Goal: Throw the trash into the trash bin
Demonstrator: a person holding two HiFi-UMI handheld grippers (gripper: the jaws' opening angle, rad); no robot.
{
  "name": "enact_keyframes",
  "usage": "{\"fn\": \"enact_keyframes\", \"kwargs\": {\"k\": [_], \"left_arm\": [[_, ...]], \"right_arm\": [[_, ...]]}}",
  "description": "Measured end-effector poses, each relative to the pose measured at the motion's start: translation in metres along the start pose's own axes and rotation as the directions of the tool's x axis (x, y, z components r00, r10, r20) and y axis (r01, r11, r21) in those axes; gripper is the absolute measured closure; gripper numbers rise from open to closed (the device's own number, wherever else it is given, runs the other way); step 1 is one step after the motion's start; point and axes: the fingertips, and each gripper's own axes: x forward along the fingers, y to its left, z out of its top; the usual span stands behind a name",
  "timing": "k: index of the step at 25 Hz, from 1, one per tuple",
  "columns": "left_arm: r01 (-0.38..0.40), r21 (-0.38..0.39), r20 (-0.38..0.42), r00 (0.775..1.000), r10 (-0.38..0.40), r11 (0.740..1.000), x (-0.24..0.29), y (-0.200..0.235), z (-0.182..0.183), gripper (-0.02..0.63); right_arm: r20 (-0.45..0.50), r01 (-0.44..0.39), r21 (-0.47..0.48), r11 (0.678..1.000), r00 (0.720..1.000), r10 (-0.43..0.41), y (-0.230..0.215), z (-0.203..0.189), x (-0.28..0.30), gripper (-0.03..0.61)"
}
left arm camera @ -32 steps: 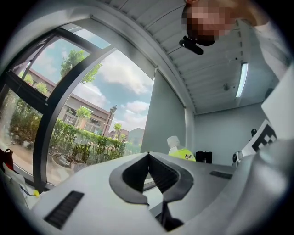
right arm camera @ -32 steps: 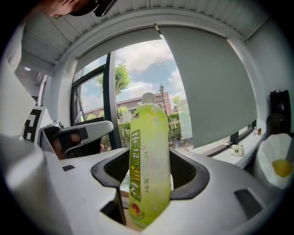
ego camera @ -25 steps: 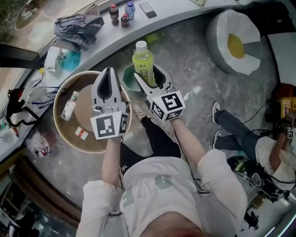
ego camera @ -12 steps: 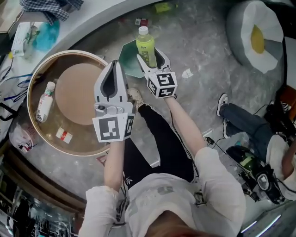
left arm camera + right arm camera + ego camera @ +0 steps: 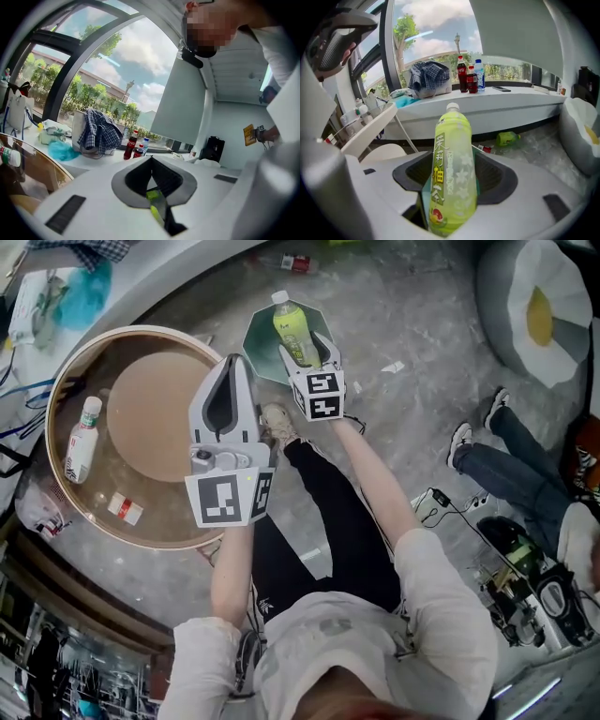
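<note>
A yellow-green drink bottle (image 5: 291, 326) with a white cap stands upright between the jaws of my right gripper (image 5: 307, 348), which is shut on its lower half. In the right gripper view the bottle (image 5: 452, 154) fills the middle, between the dark pads of the right gripper (image 5: 451, 180). It hangs over the green octagonal trash bin (image 5: 258, 348) on the floor; a teal edge of the bin (image 5: 423, 199) shows under it. My left gripper (image 5: 234, 362) is beside it on the left, over the round table's edge, shut and empty, its jaw tips together (image 5: 151, 159).
A round wooden table (image 5: 94, 362) holds a white bottle (image 5: 80, 439) and a small red-white packet (image 5: 125, 509). A red can (image 5: 295, 263) and a green bottle (image 5: 506, 138) lie on the floor. An egg-shaped cushion (image 5: 534, 306) and a seated person's legs (image 5: 487, 460) are right.
Both grippers have come down. The right one has sunk farther, tipped downward, and carried the bottle down over the green bin. The left stays shut.
</note>
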Motion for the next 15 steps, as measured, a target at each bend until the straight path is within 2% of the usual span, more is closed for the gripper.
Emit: {"fn": "enact_keyframes", "kwargs": {"k": [3,8,12,15], "left_arm": [[0.003,0.007,-0.006,1.0,-0.003,1.0,-0.003,-0.001,-0.001,0.603],[0.013,-0.001,-0.044,0.999,-0.013,1.0,-0.013,-0.002,-0.015,0.603],[-0.001,-0.005,-0.054,0.999,0.001,1.0,-0.019,0.002,-0.01,0.603],[0.0,0.003,-0.044,0.999,0.001,1.0,-0.026,-0.001,0.014,0.603]], "right_arm": [[-0.054,-0.037,-0.054,0.998,0.998,0.035,0.007,-0.017,0.01,0.304],[-0.065,-0.046,-0.091,0.995,0.997,0.04,0.015,-0.023,0.017,0.291],[-0.032,-0.052,-0.102,0.993,0.998,0.049,0.024,-0.003,0.008,0.291],[-0.018,-0.058,-0.099,0.993,0.998,0.057,0.032,0.017,-0.011,0.291]]}}
